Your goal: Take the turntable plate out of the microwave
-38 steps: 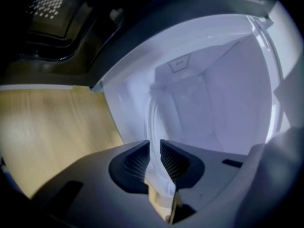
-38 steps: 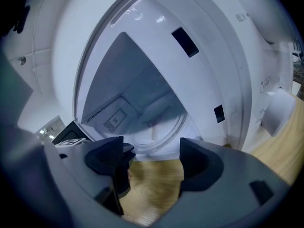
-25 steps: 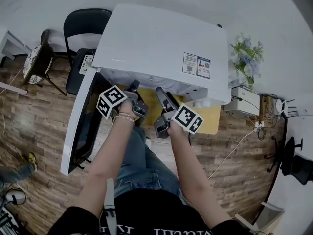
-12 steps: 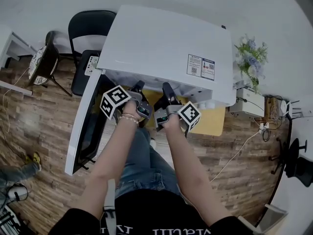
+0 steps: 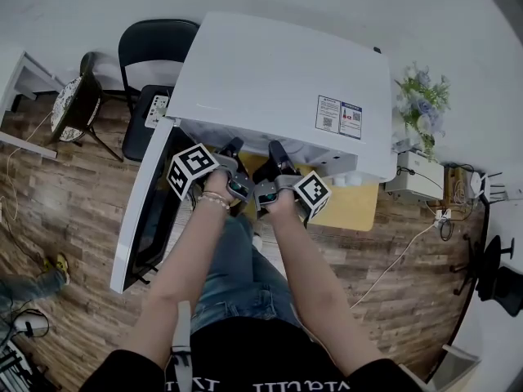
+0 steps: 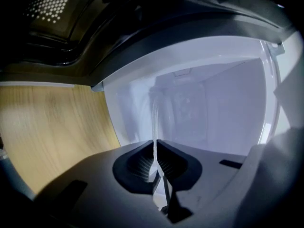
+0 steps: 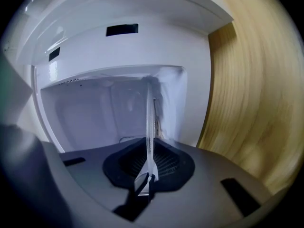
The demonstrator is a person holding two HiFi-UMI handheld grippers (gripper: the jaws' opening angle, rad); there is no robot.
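Note:
The glass turntable plate (image 6: 154,122) shows edge-on as a thin clear line inside the white microwave (image 5: 278,80). My left gripper (image 6: 154,164) is shut on its rim. In the right gripper view the plate (image 7: 149,110) also runs edge-on between the pads. My right gripper (image 7: 149,169) has just been closing and now pinches the rim. In the head view the left gripper (image 5: 233,147) and the right gripper (image 5: 275,149) reach side by side into the cavity. The microwave's roof hides the plate there.
The microwave door (image 5: 147,211) hangs open at the left. The oven stands on a light wooden table (image 5: 351,204). A black chair (image 5: 151,55) is behind it at the left, and flowers (image 5: 425,96) and a cable box (image 5: 417,174) are at the right.
My right gripper has rolled and moved a little further into the microwave opening. The left gripper has kept its place.

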